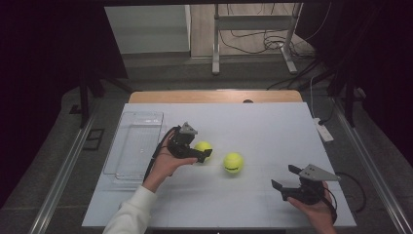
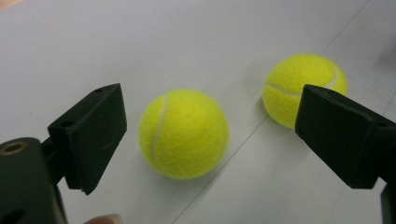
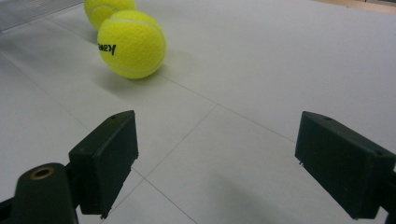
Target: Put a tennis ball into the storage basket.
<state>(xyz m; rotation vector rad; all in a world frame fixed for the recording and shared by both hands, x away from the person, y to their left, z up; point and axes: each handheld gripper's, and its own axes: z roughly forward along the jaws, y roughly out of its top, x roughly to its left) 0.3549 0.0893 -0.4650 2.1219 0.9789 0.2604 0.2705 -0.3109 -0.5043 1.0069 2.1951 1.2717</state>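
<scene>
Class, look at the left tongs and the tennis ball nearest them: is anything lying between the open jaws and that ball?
Nothing visible does. The left tongs stand open with the near ball between the jaws, on bare table. The second ball lies beyond, apart from the first and partly behind one jaw.

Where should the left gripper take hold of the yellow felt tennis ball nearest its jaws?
Across the widest middle of the nearer yellow felt tennis ball, one pad each side. The open left gripper already straddles it, so coming straight on from its own side probably suits; the second tennis ball lies apart, beyond the far jaw.
</scene>
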